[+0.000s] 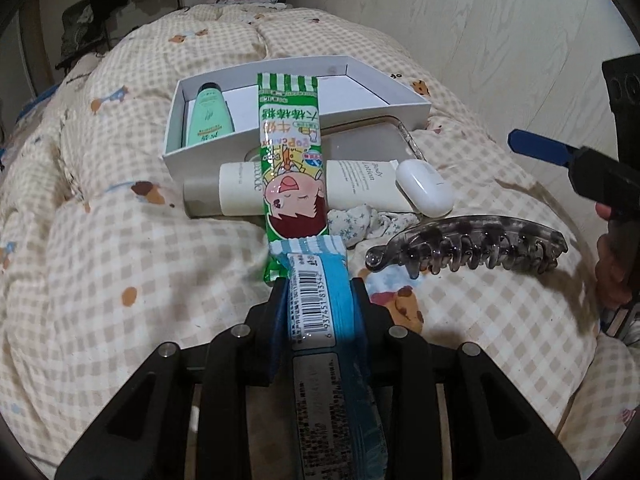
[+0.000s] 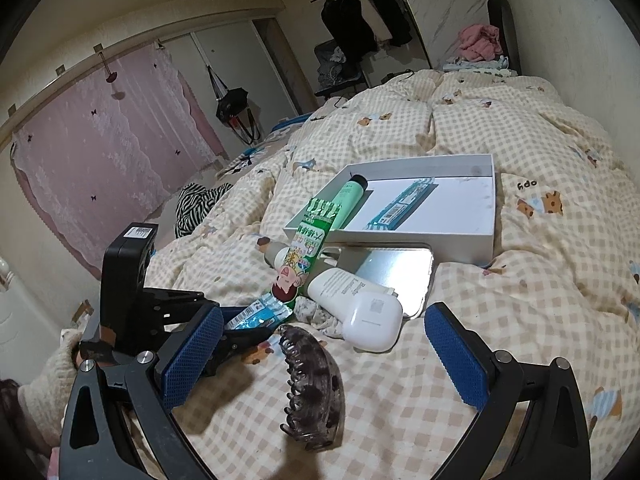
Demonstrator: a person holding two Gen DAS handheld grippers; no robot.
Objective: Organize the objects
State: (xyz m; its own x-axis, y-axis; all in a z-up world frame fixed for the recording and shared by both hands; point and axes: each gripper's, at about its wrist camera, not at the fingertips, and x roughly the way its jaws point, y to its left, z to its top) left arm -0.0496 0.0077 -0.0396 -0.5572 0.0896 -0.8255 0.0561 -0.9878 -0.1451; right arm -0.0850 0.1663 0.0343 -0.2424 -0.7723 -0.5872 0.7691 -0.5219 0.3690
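My left gripper (image 1: 320,296) is shut on the blue end of a long candy packet (image 1: 290,152), green and white striped with a cartoon face. The packet reaches forward over the near wall of an open white box (image 1: 400,100). A green tube (image 1: 208,114) lies in the box at its left. In the right wrist view the left gripper (image 2: 240,324) and candy packet (image 2: 310,236) stand at the left, with the white box (image 2: 460,248) behind. My right gripper (image 2: 324,320) is open above a dark hair claw clip (image 2: 312,388), its pads not touching it.
On the checked quilt (image 1: 120,260) in front of the box lie a white body lotion tube (image 1: 360,184), a white earbud case (image 1: 424,188), a clear phone case (image 1: 360,140), a patterned fabric scrap (image 1: 356,226) and the claw clip (image 1: 472,248). A teal printed strip (image 2: 400,204) shows on the box floor.
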